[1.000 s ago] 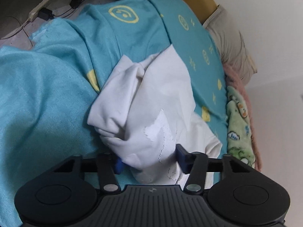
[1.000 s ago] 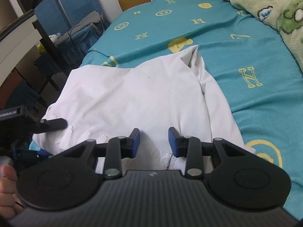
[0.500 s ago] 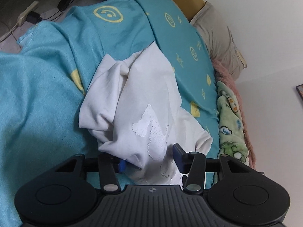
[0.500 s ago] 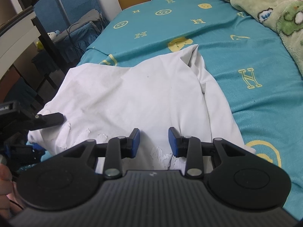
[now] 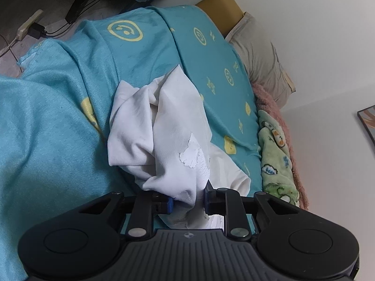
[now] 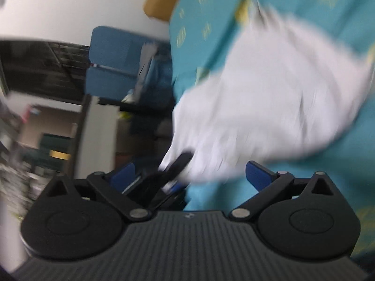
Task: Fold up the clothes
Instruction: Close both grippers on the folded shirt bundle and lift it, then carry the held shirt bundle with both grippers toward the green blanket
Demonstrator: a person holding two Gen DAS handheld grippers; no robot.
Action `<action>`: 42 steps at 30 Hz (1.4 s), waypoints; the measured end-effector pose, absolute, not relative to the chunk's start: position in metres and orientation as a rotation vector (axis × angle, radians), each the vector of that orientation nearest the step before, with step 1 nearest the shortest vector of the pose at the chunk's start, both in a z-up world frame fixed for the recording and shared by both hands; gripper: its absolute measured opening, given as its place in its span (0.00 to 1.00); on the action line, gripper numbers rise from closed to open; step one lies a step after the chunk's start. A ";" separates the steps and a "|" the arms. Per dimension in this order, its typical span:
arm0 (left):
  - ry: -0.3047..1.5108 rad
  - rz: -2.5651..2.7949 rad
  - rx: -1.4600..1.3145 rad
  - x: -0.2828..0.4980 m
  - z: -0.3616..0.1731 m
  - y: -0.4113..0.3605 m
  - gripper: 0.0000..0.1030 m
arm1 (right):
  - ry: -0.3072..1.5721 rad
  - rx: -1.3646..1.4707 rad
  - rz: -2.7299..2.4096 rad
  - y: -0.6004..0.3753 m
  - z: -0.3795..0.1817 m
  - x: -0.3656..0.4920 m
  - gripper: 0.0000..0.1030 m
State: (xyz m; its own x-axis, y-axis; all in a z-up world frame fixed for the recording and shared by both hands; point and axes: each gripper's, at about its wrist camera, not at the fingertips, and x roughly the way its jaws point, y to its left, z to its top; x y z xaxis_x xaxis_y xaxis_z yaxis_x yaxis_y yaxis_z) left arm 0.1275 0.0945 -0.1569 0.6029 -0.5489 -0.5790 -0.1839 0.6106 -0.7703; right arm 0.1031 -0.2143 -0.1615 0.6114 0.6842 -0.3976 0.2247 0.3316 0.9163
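A: The shirt (image 5: 164,126), white and rumpled, is lying in the middle of the left wrist frame on the teal bedspread (image 5: 58,128), with its near end bunching at the bottom centre.

B: And the left gripper (image 5: 188,202)?

A: Its jaws are closing, and the blue pads are pressing on a bunch of the shirt's edge at the lower centre.

B: How is it going to handle?

A: I'd judge it light, soft and floppy. It is sagging into folds wherever it isn't supported, so an edge or corner looks like the best place to take hold. The cracked print (image 5: 194,157) looks stiffer and flaky.

B: What is the right gripper (image 6: 191,175) doing?

A: Its jaws are opening wide with only the blurred near edge of the shirt (image 6: 269,107) crossing the gap, untouched. The right wrist frame is smeared, so finer contact I cannot tell.

B: Anything further out?

A: A green blanket (image 5: 276,159) is lying at the right edge, a pillow (image 5: 260,53) at the upper right, and a blue chair (image 6: 117,63) at the upper left of the right wrist frame.
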 end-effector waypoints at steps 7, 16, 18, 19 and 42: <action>0.878 -0.275 -1.009 0.129 -0.156 0.105 0.20 | 0.909 1.432 0.243 -0.210 -0.209 0.109 0.84; 0.822 -0.304 -1.074 0.136 -0.153 0.111 0.19 | 0.769 1.467 -0.011 -0.241 -0.214 0.098 0.68; 0.820 -0.303 -1.071 0.137 -0.153 0.111 0.19 | 0.775 1.446 -0.050 -0.242 -0.216 0.098 0.56; 0.819 -0.303 -1.066 0.137 -0.153 0.111 0.19 | 0.774 1.435 -0.059 -0.243 -0.216 0.098 0.46; 0.692 -0.508 -1.031 0.032 -0.033 0.107 0.18 | 0.393 1.220 0.027 -0.250 -0.067 -0.009 0.17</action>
State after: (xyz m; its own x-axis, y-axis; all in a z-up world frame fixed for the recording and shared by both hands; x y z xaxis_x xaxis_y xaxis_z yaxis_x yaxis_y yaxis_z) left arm 0.0317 0.1073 -0.0325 0.6838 -0.6748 -0.2776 0.0624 0.4332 -0.8991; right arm -0.0095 -0.2504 -0.0668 0.9324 0.2288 -0.2797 0.1886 0.3520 0.9168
